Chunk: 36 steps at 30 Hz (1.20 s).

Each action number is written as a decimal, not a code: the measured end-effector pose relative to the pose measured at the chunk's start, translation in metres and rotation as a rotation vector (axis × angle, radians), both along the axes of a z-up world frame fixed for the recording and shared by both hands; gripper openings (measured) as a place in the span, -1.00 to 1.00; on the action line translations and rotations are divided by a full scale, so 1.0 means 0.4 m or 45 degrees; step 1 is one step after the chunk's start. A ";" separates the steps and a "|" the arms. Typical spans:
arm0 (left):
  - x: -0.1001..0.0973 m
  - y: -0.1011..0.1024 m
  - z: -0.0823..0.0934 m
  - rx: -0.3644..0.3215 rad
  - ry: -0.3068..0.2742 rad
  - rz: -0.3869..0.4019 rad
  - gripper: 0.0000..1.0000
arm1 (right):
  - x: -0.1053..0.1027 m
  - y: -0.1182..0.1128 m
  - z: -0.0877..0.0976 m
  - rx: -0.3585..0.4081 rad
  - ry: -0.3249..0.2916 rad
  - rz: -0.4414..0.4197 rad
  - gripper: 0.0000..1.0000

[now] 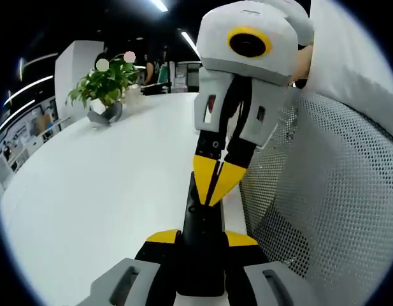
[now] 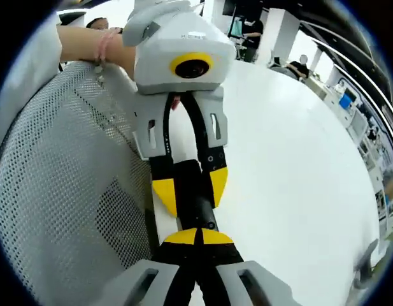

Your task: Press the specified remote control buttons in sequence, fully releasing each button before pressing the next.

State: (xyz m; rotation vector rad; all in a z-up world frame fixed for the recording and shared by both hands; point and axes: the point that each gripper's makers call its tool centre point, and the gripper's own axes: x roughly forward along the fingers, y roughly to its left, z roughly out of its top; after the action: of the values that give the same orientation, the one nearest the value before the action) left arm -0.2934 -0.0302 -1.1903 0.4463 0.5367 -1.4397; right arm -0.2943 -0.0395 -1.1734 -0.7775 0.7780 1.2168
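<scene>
At the white counter (image 1: 107, 210) edge, a slim, rigid, probably light black remote control (image 1: 202, 255) is clamped at one end between the left tongs (image 1: 201, 239), while the right tongs (image 2: 197, 237), pressed closed, touch its top.

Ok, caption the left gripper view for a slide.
Left gripper clamps the black remote while right gripper touches it with shut tips.

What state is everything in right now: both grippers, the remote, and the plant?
Left gripper: shut on the remote control, jaws clamping its two long sides.
Right gripper: shut, jaw tips together and down on the remote's top face.
Remote control: held off the white table, not lying on it.
Potted plant: upright on the table, untouched.
</scene>
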 end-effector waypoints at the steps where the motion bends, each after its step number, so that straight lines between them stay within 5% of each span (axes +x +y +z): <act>1: 0.000 0.000 0.000 0.000 0.000 -0.001 -0.50 | -0.001 0.006 0.001 0.011 0.017 0.009 -1.00; 3: 0.000 0.000 0.000 -0.001 0.001 -0.001 -0.50 | -0.006 0.017 0.000 0.034 0.043 0.022 -1.00; 6: 0.000 0.000 0.000 -0.001 0.000 0.001 -0.50 | 0.005 0.012 -0.018 -0.050 -0.042 0.088 -1.00; 9: 0.000 0.000 0.000 -0.003 0.004 0.004 -0.50 | -0.010 0.007 -0.019 -0.097 -0.027 0.127 -1.00; 15: 0.000 0.000 0.001 -0.004 0.006 0.003 -0.50 | -0.005 0.008 -0.023 -0.112 -0.016 0.131 -1.00; 19: 0.001 0.000 0.001 -0.005 0.009 0.006 -0.50 | -0.003 0.007 -0.025 -0.102 -0.076 0.145 -1.00; 25: 0.001 0.001 -0.001 0.001 -0.001 0.006 -0.50 | 0.007 0.007 -0.014 0.007 0.117 -0.030 -1.00; 29: 0.000 0.000 0.000 0.003 -0.005 0.004 -0.50 | 0.035 0.008 -0.005 0.013 0.090 -0.022 -1.00; 36: 0.000 0.000 0.000 0.002 -0.005 0.003 -0.50 | 0.031 0.008 -0.023 -0.047 0.154 0.041 -1.00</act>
State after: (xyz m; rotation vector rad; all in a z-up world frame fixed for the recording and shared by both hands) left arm -0.2935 -0.0301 -1.1904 0.4494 0.5356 -1.4357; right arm -0.2820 -0.0364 -1.1826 -0.7543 0.8919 1.2905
